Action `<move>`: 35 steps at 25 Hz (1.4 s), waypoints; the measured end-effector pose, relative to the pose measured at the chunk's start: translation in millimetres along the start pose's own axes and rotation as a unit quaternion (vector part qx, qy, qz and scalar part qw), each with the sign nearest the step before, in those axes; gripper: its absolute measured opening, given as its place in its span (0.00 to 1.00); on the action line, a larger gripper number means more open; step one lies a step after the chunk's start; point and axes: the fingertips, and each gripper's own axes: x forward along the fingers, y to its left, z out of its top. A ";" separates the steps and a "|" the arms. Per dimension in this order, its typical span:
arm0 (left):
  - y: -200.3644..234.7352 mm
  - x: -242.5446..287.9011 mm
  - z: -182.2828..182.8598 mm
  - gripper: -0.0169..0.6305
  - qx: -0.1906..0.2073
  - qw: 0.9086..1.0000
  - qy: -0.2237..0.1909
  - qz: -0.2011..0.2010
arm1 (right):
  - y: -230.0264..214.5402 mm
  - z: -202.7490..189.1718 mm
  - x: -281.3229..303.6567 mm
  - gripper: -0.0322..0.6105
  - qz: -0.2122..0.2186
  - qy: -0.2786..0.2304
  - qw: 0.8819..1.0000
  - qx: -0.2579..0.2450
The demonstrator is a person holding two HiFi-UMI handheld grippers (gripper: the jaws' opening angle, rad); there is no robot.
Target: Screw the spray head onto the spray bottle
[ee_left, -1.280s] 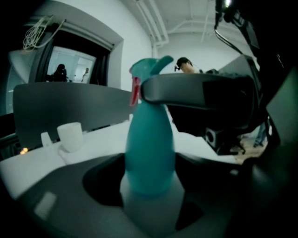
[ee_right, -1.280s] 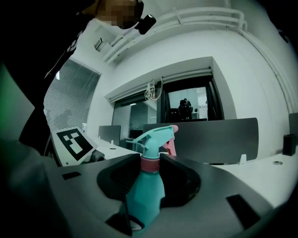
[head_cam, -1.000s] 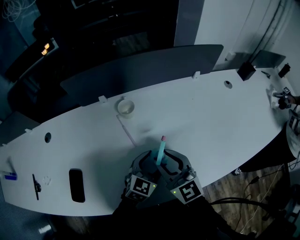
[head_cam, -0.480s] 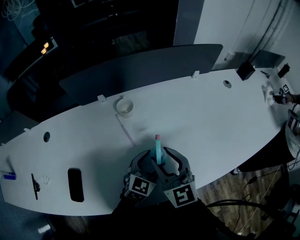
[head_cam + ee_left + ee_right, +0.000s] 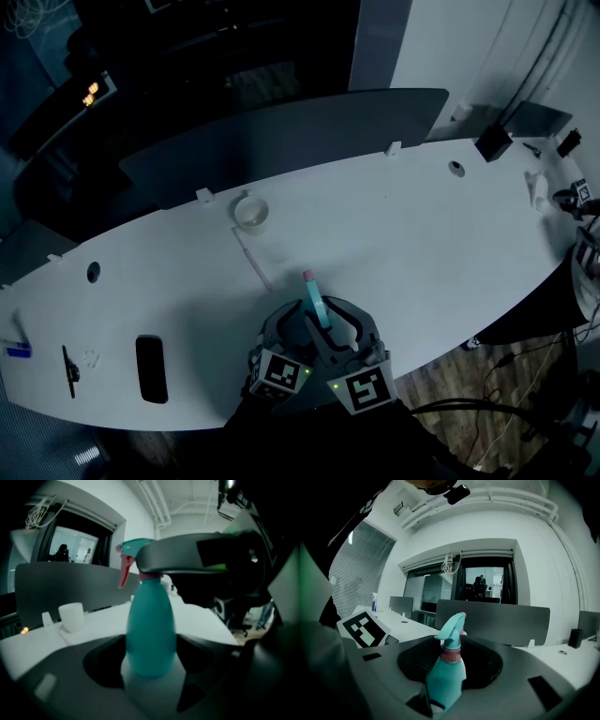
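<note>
The teal spray bottle (image 5: pixel 150 630) is held up at the near edge of the white worktop (image 5: pixel 422 244), leaning a little, with the spray head (image 5: pixel 452 630) seated on its neck by a pink collar and the pink trigger hanging below the nozzle. The left tool (image 5: pixel 151 644) pinches the bottle's round body low down. The right tool (image 5: pixel 452 660) comes in from the side at collar height; its jaws have just been closing, and they now clasp the spray head. Both tools sit close together, their marker cubes side by side. Farther back on the worktop stands a white cup (image 5: pixel 251 215), well apart, and a dark flat slab (image 5: pixel 151 368) lies off to the left
</note>
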 end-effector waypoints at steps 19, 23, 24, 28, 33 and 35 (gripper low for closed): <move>-2.7 -0.3 -2.4 0.55 0.004 1.000 -0.002 0.000 | 0.8 -0.9 -6.1 0.26 0.019 -0.042 0.999 -0.008; -3.3 -1.3 -6.1 0.55 0.020 1.000 0.000 -0.021 | -0.3 -0.7 -4.4 0.26 0.032 -0.042 0.998 0.024; -3.0 -2.2 -4.8 0.55 0.024 0.999 -0.004 -0.030 | -0.2 -0.7 -4.8 0.26 0.034 -0.046 0.998 0.031; -0.2 -1.7 4.5 0.61 0.005 0.996 -0.026 -0.082 | -1.4 -0.4 -7.7 0.26 0.043 -0.076 0.995 0.057; -8.9 4.6 13.7 0.57 0.028 0.991 -0.033 -0.128 | -3.7 0.5 -10.8 0.26 0.038 -0.099 0.993 0.046; -6.8 3.6 16.4 0.57 0.013 0.994 -0.037 -0.100 | -3.8 1.2 -10.3 0.26 0.030 -0.098 0.994 0.039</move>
